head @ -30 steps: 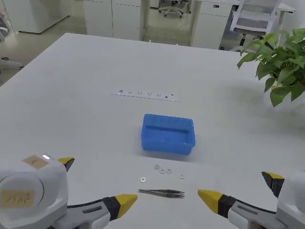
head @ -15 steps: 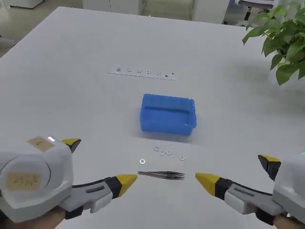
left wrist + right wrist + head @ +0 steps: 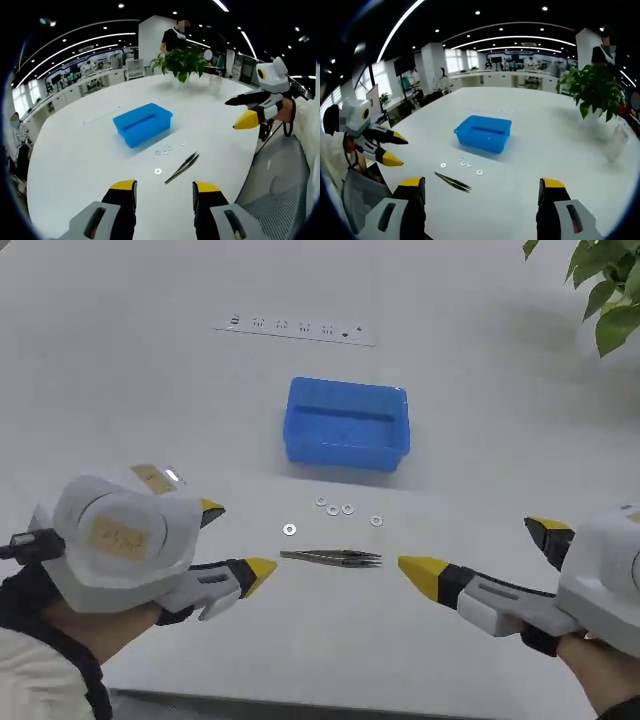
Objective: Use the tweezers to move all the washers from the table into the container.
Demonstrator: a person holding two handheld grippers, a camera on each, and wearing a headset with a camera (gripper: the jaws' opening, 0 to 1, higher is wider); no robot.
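Thin metal tweezers [image 3: 332, 557] lie flat on the white table [image 3: 120, 410], with several small washers [image 3: 333, 510] scattered just beyond them and one washer [image 3: 289, 530] off to the left. Behind those sits the blue container [image 3: 347, 423]. My left gripper [image 3: 237, 538] hovers open left of the tweezers, and my right gripper [image 3: 472, 545] hovers open to their right; neither touches anything. In the left gripper view the tweezers [image 3: 182, 167] lie ahead of the open left gripper [image 3: 164, 187]. The right gripper view has the tweezers [image 3: 452, 182] left of centre before the open right gripper [image 3: 481, 182].
A socket strip [image 3: 295, 330] is set in the table behind the container. A potted plant [image 3: 605, 290] stands at the far right. The table's near edge [image 3: 300, 702] runs just below the grippers. A person [image 3: 175, 40] stands beyond the plant.
The head camera has tilted down, so everything sits higher in the picture. Both grippers keep their places beside the tweezers, still open. Tweezers and washers have not moved.
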